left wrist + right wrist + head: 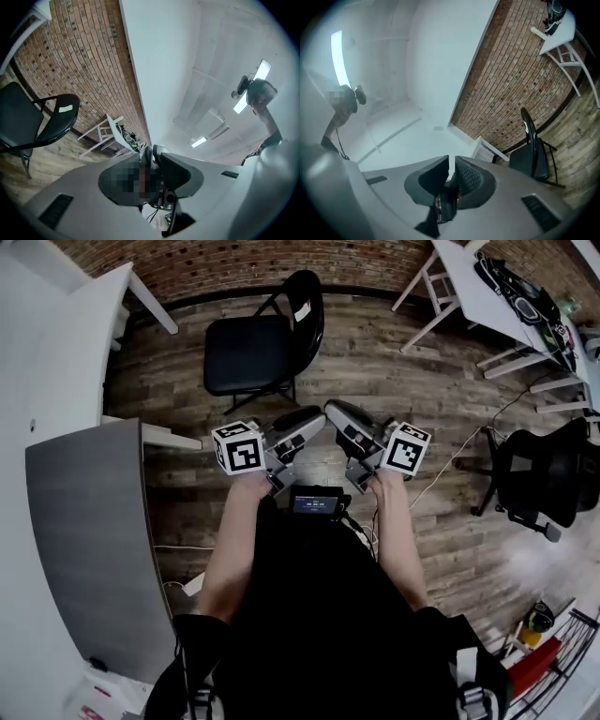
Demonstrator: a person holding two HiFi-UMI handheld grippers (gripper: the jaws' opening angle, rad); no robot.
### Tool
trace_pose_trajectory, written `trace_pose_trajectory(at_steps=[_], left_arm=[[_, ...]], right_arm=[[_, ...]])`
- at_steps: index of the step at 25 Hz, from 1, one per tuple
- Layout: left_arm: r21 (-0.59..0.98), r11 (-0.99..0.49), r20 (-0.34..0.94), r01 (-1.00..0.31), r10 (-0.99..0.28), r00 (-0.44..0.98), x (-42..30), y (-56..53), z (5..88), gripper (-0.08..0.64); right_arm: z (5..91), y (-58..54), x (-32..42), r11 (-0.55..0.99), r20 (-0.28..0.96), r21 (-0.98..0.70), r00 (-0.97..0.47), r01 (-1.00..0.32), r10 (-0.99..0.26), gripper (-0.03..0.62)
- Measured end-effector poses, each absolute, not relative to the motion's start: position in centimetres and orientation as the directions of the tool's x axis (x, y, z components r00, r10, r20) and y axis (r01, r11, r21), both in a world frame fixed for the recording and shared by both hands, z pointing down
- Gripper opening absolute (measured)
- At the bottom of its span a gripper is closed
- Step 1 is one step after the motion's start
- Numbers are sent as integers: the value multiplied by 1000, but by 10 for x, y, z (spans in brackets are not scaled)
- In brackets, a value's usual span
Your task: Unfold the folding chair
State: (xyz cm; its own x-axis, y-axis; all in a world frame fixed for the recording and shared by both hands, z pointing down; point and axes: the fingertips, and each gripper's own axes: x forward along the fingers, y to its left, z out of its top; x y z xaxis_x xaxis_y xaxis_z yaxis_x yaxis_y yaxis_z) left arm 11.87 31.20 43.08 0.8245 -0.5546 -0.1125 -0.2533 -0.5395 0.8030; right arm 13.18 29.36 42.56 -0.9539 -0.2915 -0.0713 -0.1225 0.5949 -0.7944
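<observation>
Room: wood floor (375, 362), brick wall (262, 263); folding chair (272, 338) stands open.
Left gripper (309, 418): half apart, empty.
Right gripper (339, 416): nearly together, empty.
Next: I'd press the seat (244, 354) fully flat.

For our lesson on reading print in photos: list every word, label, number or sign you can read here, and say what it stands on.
No text here can be read.
White label on the folding chair backrest: too small to read.
Small screen at the person's chest: lit, print too blurred to read.
Left marker cube and right marker cube: black-and-white square patterns, no letters.
</observation>
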Motion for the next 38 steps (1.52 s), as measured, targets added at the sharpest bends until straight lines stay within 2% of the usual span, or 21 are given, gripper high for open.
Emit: trace_pose_trajectory(at_steps=[5, 11, 19, 38], left_arm=[[811, -503, -71, -298, -592, 803, 127, 327, 441, 153], [792, -519, -53, -321, -582, 811, 123, 326, 440, 141], [766, -566, -81, -305, -556, 827, 125, 325, 420, 138], [815, -519, -104, -258, -569, 816, 120, 324, 430, 132]], right_arm=[[437, 308, 139, 586, -81, -806, -967, -80, -243, 49], [436, 307, 135, 594, -96, -802, -965, -70, -244, 48], [414, 308, 137, 633, -104, -769, -957, -95, -269, 37], [425, 307, 131, 596, -28, -791, -964, -141, -265, 25]])
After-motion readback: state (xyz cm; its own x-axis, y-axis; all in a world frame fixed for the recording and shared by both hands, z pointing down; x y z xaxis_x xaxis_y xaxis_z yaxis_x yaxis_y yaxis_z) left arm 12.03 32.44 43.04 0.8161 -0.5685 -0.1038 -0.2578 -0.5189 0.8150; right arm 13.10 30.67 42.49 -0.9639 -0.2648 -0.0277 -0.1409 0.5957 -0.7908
